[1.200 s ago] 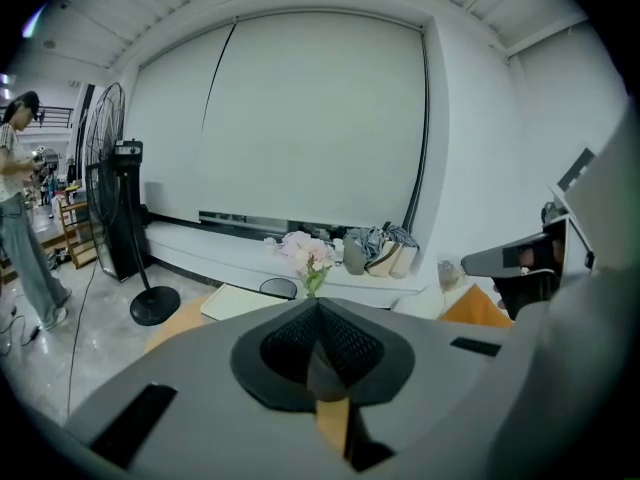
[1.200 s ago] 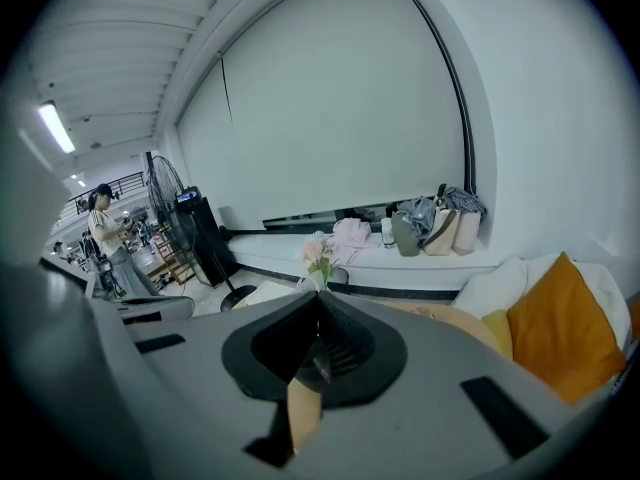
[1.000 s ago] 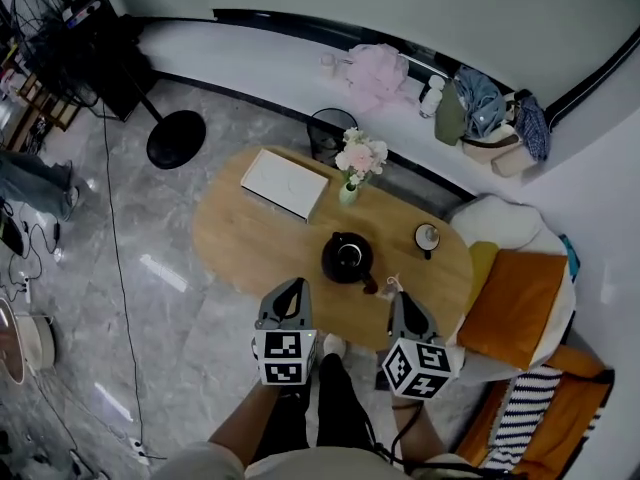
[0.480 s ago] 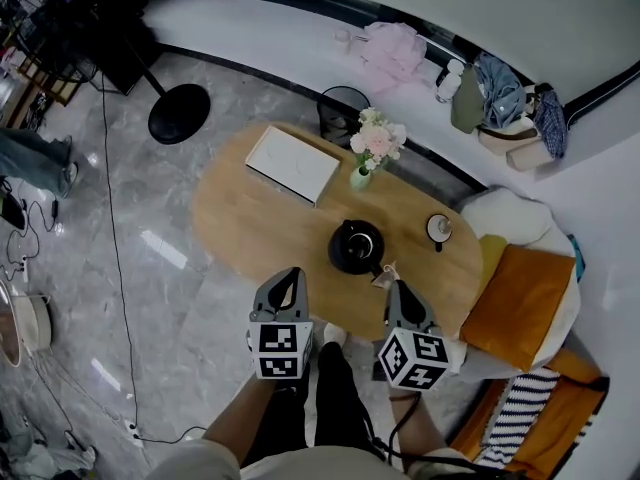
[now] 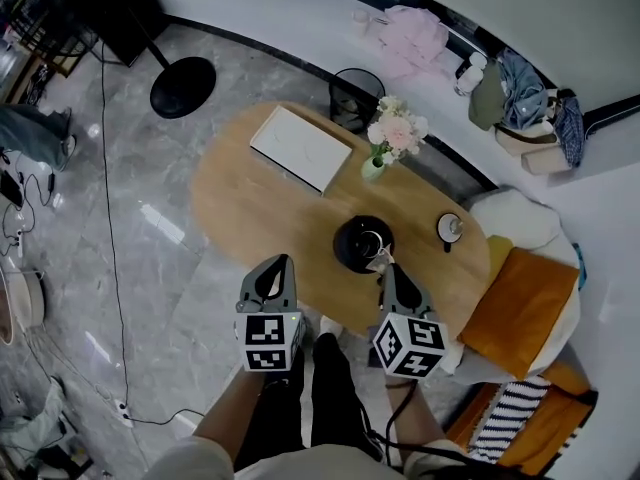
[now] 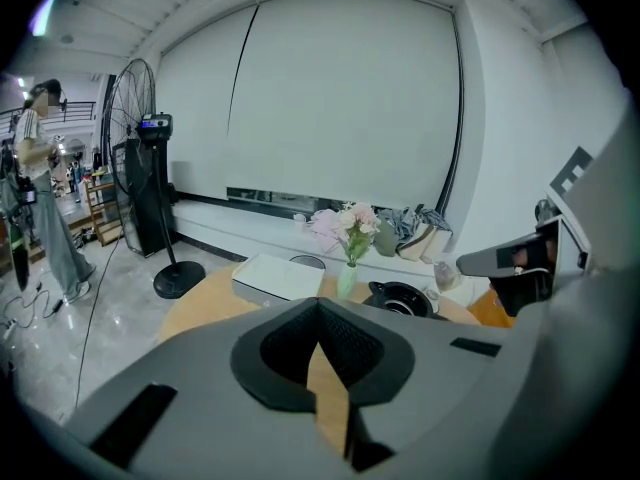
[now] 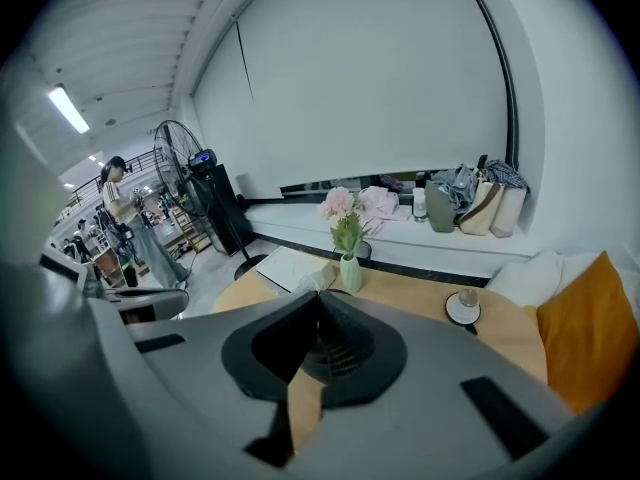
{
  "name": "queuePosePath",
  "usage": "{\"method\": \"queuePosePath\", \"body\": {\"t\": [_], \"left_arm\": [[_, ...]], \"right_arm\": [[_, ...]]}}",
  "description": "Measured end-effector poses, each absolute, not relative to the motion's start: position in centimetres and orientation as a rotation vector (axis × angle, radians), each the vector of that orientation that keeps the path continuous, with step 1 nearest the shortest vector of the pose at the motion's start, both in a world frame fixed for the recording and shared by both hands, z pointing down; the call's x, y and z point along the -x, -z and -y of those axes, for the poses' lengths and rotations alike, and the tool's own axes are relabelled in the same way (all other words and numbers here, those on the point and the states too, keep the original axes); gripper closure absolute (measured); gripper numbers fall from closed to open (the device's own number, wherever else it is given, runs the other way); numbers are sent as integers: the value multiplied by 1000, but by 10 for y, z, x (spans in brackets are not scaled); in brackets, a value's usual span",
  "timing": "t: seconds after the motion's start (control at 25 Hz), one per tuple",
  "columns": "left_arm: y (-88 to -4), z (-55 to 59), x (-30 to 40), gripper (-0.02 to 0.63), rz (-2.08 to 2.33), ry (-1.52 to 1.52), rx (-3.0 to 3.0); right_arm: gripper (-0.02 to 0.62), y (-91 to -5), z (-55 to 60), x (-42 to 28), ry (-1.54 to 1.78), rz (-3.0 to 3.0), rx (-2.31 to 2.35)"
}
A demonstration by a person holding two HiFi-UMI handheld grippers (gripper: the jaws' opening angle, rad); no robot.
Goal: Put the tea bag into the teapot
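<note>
A black teapot stands on the oval wooden table; in the left gripper view the teapot shows its open top. My right gripper is shut on the pale tea bag, which hangs at the teapot's near right rim. In the right gripper view the tea bag peeks out above the closed jaws of that gripper, and the teapot is hidden behind them. My left gripper is shut and holds nothing, at the table's near edge left of the teapot.
A white flat box lies at the table's far left. A vase of pink flowers stands behind the teapot, a cup on a saucer to its right. An orange cushion and a floor fan flank the table.
My right gripper has carried the tea bag forward from beside the teapot's spout to its near rim. The left gripper has kept its place at the table edge.
</note>
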State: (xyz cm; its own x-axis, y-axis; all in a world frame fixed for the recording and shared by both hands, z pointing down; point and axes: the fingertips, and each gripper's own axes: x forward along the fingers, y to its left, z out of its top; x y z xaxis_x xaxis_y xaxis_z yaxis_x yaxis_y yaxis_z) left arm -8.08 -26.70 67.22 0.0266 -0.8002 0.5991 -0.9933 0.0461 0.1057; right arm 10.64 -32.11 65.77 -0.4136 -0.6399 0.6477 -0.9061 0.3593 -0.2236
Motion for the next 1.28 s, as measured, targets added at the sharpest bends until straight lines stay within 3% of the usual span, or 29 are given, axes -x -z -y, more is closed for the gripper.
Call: {"method": "queuePosePath", "body": {"t": [0.64,0.72,0.76,1.28], "left_arm": [[-685,265,97,598,1835,-475,-1720],[-686,264,98,598,1835,-474,-1716],[-686,264,97,598,1833,-475,-1714],[-686,267,89,598,1821,-475,-1729]], "right_arm": [[558,-667,337,-89,-849,2195,-1297],[527,-669,335,-87,-888,2201,-1272],[475,-671,334,-87,-892,2198,-1264],[474,-672,331,-92,-883,2178,-1266]]}}
